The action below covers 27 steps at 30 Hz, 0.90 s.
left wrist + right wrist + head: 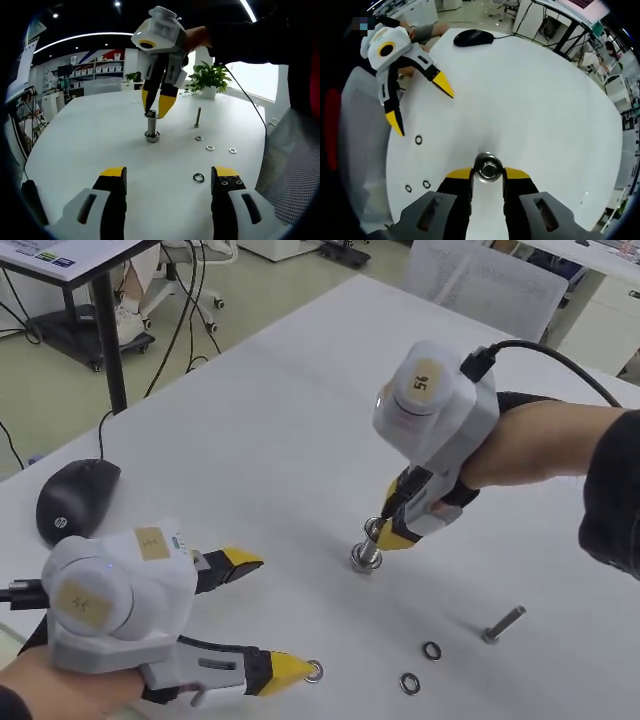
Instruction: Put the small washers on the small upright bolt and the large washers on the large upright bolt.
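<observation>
The large upright bolt [366, 552] stands mid-table on its nut. My right gripper [388, 530] hangs straight above it, jaws closed against a large washer [488, 167] at the bolt's top. From the left gripper view, the right gripper [156, 107] points down onto the bolt [151, 127]. The small bolt [503, 623] stands to the right of it, with small washers [431, 650] [409, 682] lying in front of it. My left gripper [272, 615] rests open near the front edge. A large washer [315, 671] lies at its right fingertip [290, 666].
A black mouse [75, 498] sits at the table's left edge. A mesh chair [490, 285] stands beyond the far edge. Several small washers [210, 148] lie scattered near the small bolt [198, 117]. The white tabletop [250, 420] stretches bare behind the bolts.
</observation>
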Available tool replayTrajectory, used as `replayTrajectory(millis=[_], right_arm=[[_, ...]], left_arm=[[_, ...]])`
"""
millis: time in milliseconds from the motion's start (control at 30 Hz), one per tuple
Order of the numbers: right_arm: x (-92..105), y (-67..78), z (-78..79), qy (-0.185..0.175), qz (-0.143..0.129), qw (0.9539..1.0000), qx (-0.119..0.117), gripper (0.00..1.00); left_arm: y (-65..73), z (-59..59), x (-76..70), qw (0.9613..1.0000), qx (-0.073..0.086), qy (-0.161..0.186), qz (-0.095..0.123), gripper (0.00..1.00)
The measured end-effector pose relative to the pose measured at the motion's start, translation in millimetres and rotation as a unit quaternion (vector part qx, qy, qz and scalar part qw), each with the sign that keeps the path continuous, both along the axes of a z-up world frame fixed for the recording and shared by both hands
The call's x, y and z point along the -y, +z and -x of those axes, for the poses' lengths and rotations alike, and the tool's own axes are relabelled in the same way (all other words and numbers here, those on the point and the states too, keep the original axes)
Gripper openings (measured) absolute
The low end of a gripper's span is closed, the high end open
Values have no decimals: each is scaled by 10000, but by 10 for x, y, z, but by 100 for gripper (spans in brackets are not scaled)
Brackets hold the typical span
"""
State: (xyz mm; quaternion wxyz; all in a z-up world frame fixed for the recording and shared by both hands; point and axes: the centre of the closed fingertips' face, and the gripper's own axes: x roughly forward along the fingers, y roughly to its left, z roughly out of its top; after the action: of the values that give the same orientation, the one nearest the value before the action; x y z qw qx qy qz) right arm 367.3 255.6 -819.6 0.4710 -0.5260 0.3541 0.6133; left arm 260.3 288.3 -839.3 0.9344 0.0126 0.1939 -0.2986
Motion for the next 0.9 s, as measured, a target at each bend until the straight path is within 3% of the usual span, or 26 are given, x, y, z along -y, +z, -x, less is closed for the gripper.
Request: replayTrajectory(millis=[900], right_arm=[[24, -377, 57, -187, 21, 9997, -170, 24]], left_arm=[[-51, 46, -12, 10000, -22, 14, 4, 68]])
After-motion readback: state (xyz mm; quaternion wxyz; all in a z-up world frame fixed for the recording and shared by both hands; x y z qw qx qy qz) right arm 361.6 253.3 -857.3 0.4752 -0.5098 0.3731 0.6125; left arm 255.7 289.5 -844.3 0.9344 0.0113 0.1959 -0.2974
